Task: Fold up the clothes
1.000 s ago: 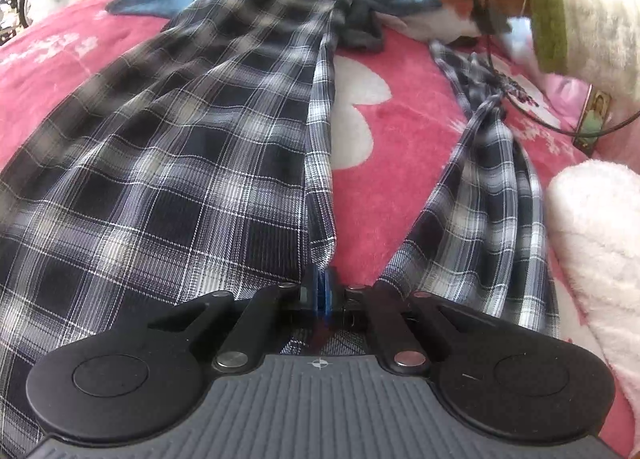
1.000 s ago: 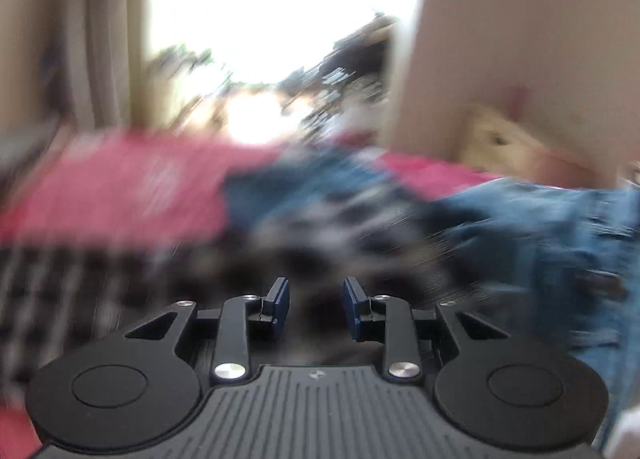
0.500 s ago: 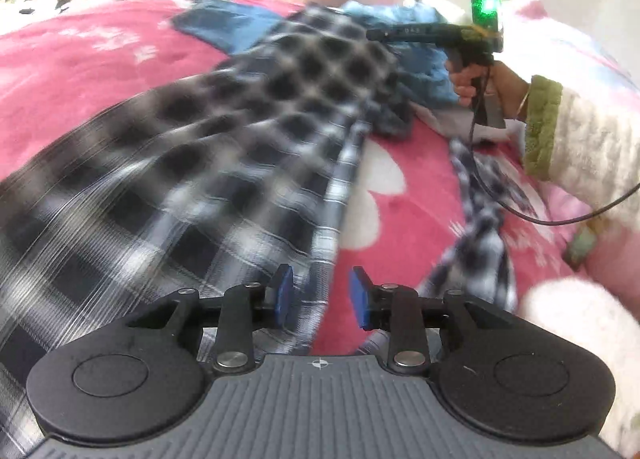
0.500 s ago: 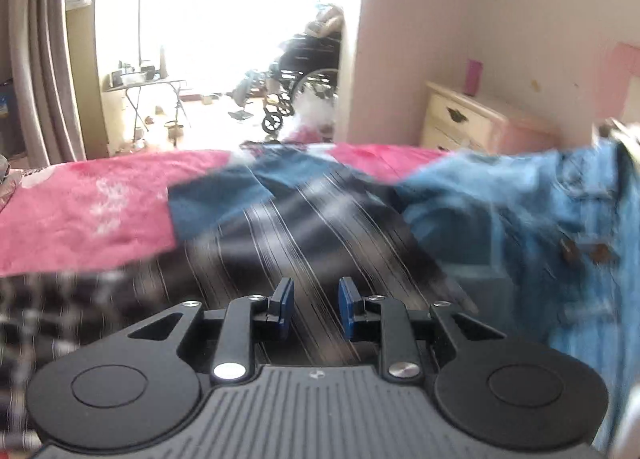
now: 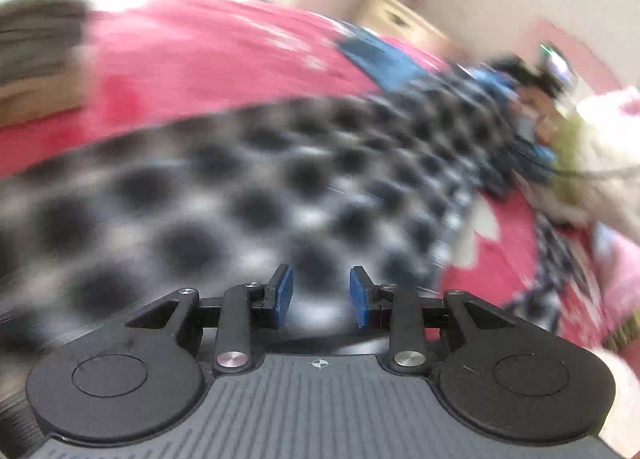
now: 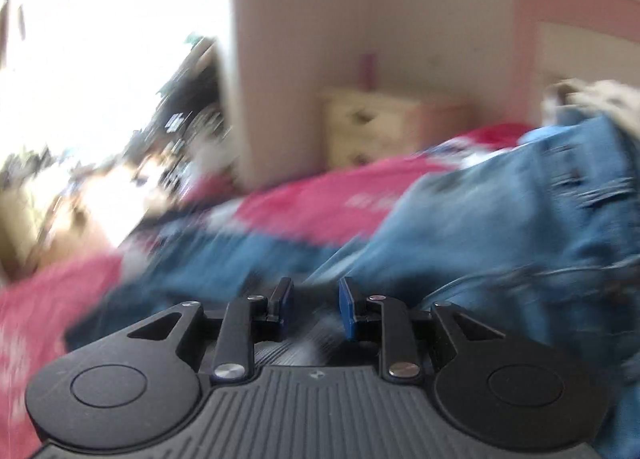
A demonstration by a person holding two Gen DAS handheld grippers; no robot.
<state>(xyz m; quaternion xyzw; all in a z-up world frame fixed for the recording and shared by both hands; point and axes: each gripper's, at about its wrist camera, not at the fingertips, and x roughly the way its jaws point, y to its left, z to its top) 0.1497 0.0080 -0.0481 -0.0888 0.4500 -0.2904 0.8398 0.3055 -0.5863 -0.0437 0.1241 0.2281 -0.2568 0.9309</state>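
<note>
Both views are blurred. The left gripper (image 5: 319, 295) hangs over a black-and-white plaid shirt (image 5: 248, 195) spread across a pink blanket (image 5: 208, 55) on a bed; its blue-padded jaws stand apart with nothing between them. At the shirt's far right end, a hand (image 5: 538, 115) in a cream sleeve (image 5: 600, 163) is there. The right gripper (image 6: 315, 309) points over blue jeans (image 6: 500, 227) lying on the same blanket, jaws also apart and empty. A cream nightstand (image 6: 376, 127) stands by the wall.
</note>
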